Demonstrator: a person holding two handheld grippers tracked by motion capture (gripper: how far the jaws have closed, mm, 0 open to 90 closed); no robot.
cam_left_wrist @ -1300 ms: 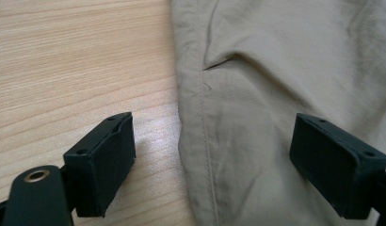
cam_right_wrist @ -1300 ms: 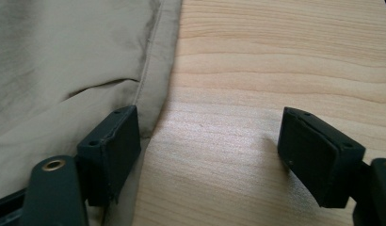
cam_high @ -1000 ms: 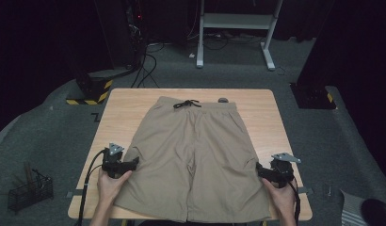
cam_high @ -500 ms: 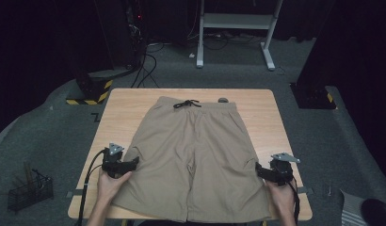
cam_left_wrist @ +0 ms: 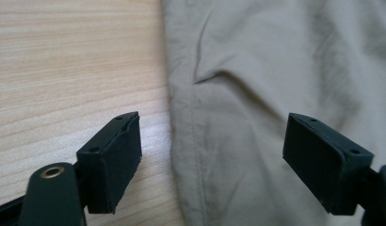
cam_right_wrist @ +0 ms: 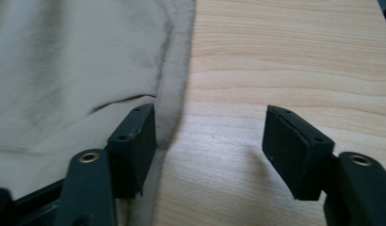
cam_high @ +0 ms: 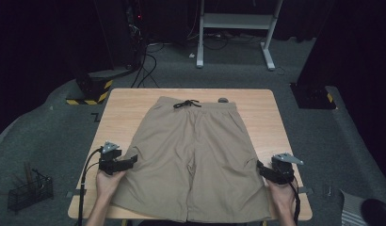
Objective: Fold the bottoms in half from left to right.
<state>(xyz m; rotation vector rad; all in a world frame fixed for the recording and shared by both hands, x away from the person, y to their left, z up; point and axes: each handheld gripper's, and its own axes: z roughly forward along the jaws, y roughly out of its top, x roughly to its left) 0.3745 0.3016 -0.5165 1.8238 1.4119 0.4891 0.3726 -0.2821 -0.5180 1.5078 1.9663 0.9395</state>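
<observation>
At the lower edge of the high view, both the left gripper (cam_high: 132, 160) and right gripper (cam_high: 260, 167) have just begun closing their jaws, each straddling a side seam of the shorts (cam_high: 193, 160) without yet pinching the cloth.

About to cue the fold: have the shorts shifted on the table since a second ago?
No. The shorts lie flat as before, drawstring end toward the table far edge, small dark object beside the waistband.
</observation>
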